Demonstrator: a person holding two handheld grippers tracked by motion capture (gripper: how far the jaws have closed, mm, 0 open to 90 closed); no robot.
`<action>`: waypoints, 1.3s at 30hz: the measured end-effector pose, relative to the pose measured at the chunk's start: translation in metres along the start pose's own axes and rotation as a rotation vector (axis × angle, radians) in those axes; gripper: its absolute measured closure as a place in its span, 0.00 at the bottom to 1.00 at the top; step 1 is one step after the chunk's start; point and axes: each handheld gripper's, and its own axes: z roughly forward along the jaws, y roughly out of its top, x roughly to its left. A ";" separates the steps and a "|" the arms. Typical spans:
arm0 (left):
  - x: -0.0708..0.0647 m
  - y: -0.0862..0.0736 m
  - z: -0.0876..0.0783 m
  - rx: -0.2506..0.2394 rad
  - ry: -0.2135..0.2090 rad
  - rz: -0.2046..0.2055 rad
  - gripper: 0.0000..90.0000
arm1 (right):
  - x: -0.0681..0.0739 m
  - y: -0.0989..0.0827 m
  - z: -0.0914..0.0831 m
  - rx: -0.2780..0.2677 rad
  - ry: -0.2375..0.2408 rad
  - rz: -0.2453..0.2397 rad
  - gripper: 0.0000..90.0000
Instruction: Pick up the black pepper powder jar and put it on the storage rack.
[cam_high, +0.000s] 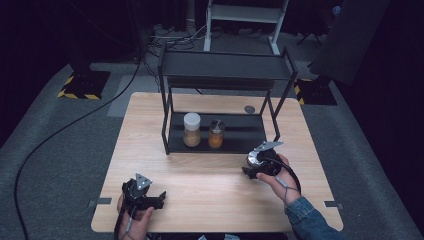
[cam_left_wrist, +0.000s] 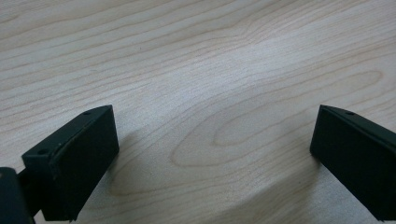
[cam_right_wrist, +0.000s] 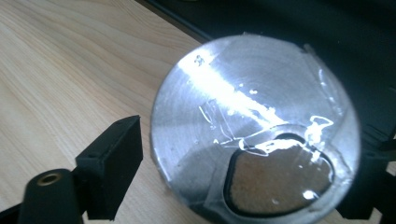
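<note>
The left gripper (cam_high: 150, 199) rests on the table (cam_high: 210, 180), jaws wide apart. The right gripper (cam_high: 252, 167) clamps a silver-lidded jar (cam_right_wrist: 254, 133) beside the rack (cam_high: 220, 137) holding 2 jars.

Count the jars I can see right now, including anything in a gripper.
3. A white-lidded jar and a smaller jar stand side by side on the rack's lower shelf; a third, silver-lidded jar sits between the right gripper's jaws. None seems hidden.
</note>
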 end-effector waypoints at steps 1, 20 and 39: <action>0.000 0.000 0.000 0.001 0.000 0.001 0.01 | 0.000 0.000 0.001 0.002 -0.003 -0.004 0.22; 0.000 0.000 0.000 0.000 0.000 0.000 0.01 | 0.000 0.000 0.004 0.007 -0.011 -0.027 0.34; 0.000 0.000 0.000 0.000 0.000 0.001 0.01 | -0.006 0.029 -0.028 -0.004 -0.026 -0.024 0.34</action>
